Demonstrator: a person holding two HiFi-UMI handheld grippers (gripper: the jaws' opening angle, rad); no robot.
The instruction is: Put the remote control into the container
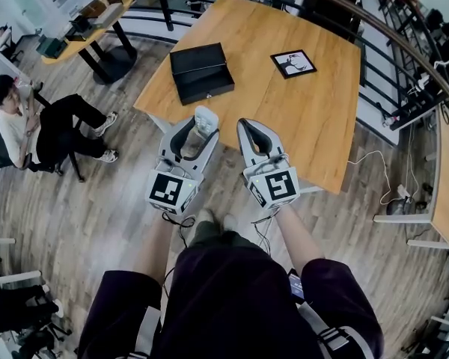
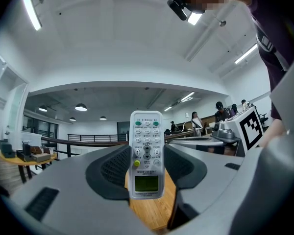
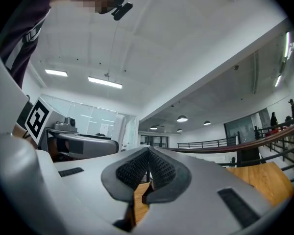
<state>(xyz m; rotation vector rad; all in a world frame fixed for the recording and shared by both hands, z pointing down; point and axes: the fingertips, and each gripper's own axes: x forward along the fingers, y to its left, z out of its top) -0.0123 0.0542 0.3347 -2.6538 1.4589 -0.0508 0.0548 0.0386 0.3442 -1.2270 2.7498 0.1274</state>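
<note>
My left gripper (image 1: 200,124) is shut on a white remote control (image 1: 203,121), held upright near the table's front edge. In the left gripper view the remote control (image 2: 146,153) stands between the dark pads (image 2: 108,168), buttons and small screen facing the camera. My right gripper (image 1: 246,128) hangs beside it, shut with nothing between its jaws; in the right gripper view its gripper (image 3: 148,166) shows both pads pressed together. A black open box, the container (image 1: 200,72), lies on the wooden table (image 1: 307,111) further back on the left.
A black-framed marker card (image 1: 292,63) lies on the table at the right. A seated person (image 1: 30,122) is on the floor to the left. A curved railing (image 1: 374,17) runs behind the table. Another desk (image 1: 90,17) stands at the back left.
</note>
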